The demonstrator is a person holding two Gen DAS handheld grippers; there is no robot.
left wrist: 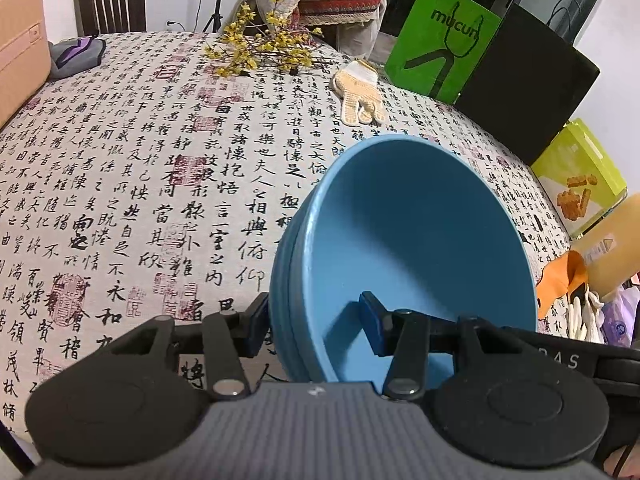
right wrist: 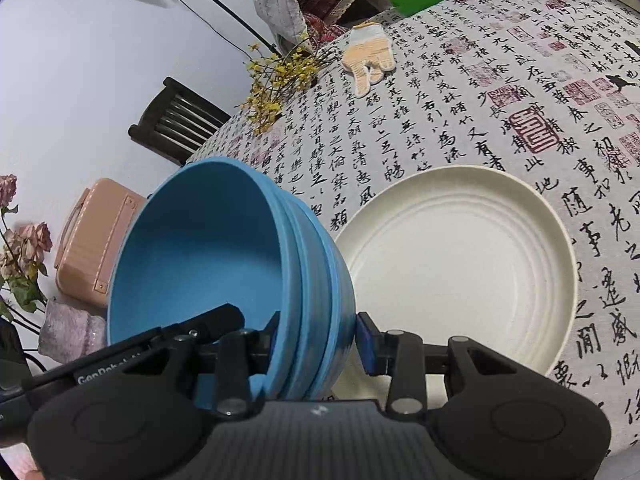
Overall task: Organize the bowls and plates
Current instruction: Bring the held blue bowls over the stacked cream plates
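A calligraphy-print cloth covers the counter (left wrist: pixel 160 168). Both the left gripper (left wrist: pixel 316 326) and right gripper (right wrist: pixel 316 342) clamp the tilted blue bowl stack (right wrist: pixel 224 256) (nested, empty); empty cream plate (right wrist: pixel 460 268) at three o'clock.

Matt blue plastic bowls (left wrist: pixel 420 240), matt cream plate (right wrist: pixel 460 264), printed cloth tablecloth (left wrist: pixel 140 180).

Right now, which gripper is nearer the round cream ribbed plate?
Right. The right gripper holds the blue bowls just beside the plate; left gripper grips their opposite rim.
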